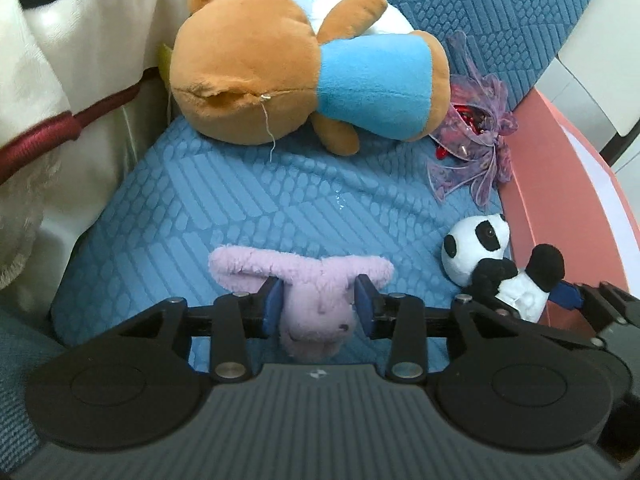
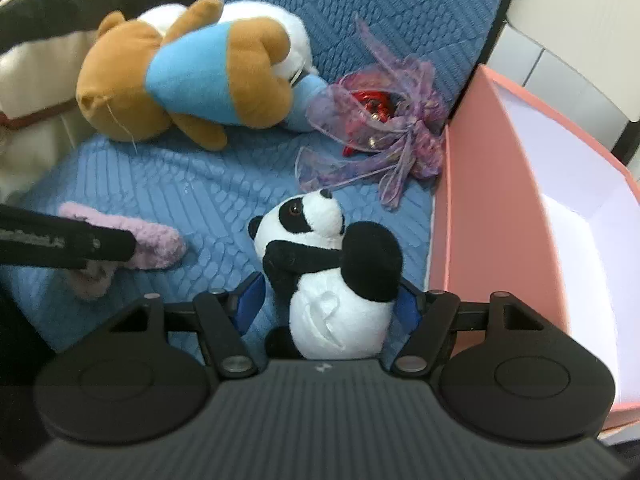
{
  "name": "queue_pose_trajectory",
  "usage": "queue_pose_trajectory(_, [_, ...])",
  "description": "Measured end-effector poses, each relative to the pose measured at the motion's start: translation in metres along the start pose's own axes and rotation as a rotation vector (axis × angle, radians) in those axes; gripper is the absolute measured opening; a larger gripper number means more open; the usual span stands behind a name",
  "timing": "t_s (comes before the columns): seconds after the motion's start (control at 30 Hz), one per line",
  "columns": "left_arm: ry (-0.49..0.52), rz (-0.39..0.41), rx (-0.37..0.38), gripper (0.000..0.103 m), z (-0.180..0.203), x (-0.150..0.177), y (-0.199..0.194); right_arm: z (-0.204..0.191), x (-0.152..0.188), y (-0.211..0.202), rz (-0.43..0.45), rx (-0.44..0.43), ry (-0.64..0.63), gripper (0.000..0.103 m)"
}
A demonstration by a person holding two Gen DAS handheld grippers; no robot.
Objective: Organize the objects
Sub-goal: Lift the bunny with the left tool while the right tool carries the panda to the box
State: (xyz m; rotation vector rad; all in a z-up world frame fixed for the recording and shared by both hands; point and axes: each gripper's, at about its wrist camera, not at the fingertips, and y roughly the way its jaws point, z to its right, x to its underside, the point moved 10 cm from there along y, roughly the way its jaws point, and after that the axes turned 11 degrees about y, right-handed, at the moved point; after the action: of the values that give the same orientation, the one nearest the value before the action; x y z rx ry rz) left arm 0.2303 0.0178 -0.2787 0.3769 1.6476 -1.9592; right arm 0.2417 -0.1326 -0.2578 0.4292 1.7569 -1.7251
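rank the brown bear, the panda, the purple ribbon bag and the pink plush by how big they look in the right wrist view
1. brown bear
2. panda, though it sits nearest the camera, which inflates it
3. purple ribbon bag
4. pink plush, partly hidden behind the left gripper, so its rank is unsure

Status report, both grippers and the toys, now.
Left gripper around pink plush, pads at its sides. Right gripper astride panda, gap beside the left pad. Pink box alongside, open. Path clear.
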Motion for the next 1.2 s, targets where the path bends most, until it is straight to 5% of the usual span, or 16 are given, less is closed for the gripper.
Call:
queue_pose_trajectory(0.23, [0.049,-0.012,-0.015,0.045,0.003,-0.005,-0.002,0.000,-0.001,-0.003,0.003,-0.024,0.062,0.061])
queue_pose_trajectory(0.7, [0.036,-0.033,-0.011,0.034,0.004,-0.006,-0.008,0.008,-0.001,-0.034,-0.029,-0.103,0.170,0.060])
queue_pose_trajectory(1.2, [0.013,0.017,0.057,0.034,0.050,-0.059,-0.054,0.039,-0.071,-0.095,0.002,-0.178,0.238,0.060])
